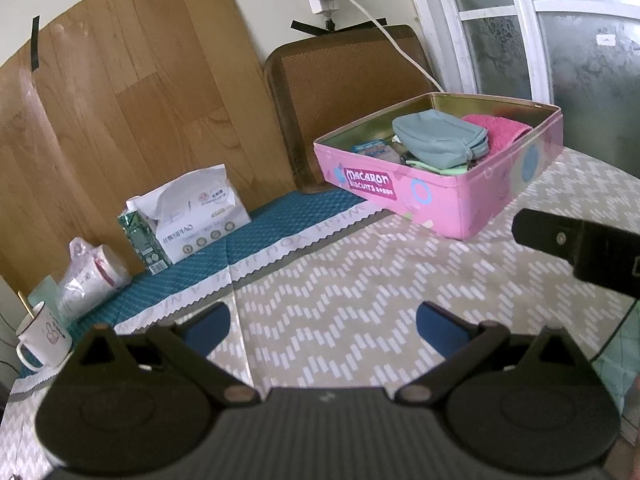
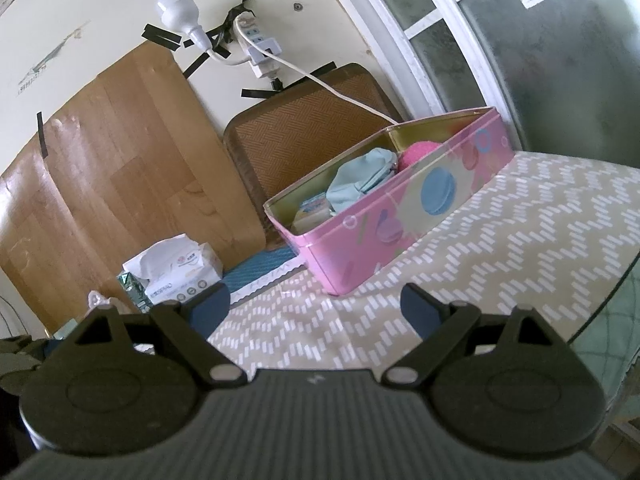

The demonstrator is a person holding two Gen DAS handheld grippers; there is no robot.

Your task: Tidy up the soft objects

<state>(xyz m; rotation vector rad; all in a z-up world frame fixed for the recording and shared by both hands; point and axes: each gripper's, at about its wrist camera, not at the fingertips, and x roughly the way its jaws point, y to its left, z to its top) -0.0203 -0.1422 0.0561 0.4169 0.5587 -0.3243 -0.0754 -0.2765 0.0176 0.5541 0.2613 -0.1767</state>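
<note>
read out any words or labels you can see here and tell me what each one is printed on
"MACARON BISCUITS": on the side of the pink tin; the small characters after it are too small to read.
"SIPIAO": on the tissue pack, printed upside down; its other print is too blurred.
Green carton, mug, wall papers: unreadable.

Right claw point(image 2: 315, 309) open, empty; pink tin point(image 2: 400, 216) holds blue pouch point(image 2: 360, 180).
</note>
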